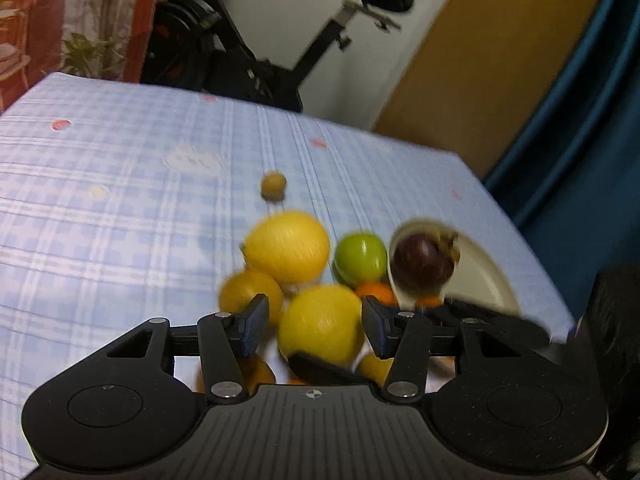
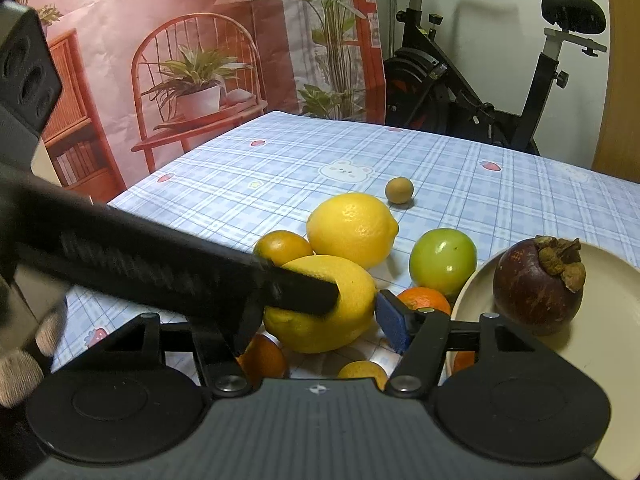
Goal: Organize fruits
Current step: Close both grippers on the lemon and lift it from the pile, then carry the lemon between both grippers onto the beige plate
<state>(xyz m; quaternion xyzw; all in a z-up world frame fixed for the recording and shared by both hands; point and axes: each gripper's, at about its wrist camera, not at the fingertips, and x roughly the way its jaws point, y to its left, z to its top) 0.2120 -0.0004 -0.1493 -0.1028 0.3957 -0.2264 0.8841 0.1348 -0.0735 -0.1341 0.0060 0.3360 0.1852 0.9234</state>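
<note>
A pile of fruit lies on the blue checked tablecloth point(image 2: 280, 160). My left gripper point(image 1: 316, 326) is open, its jaws on either side of the near lemon point(image 1: 320, 324), not touching it. Behind it are a second lemon point(image 1: 287, 246), a green fruit point(image 1: 360, 258) and oranges point(image 1: 250, 294). A purple mangosteen point(image 1: 423, 264) sits on a cream plate point(image 1: 484, 276). In the right wrist view the left gripper's finger point(image 2: 300, 290) lies across the near lemon point(image 2: 320, 304). My right gripper point(image 2: 320, 320) is open and empty just in front of that lemon, its left finger hidden. The mangosteen point(image 2: 536, 286) and plate point(image 2: 600, 320) are at the right.
A small brown fruit point(image 2: 399, 190) lies alone farther back on the cloth. More oranges point(image 2: 424, 300) sit low between the lemons and the plate. An exercise bike point(image 2: 460, 80) stands beyond the table's far edge. A printed backdrop point(image 2: 180, 60) hangs at the left.
</note>
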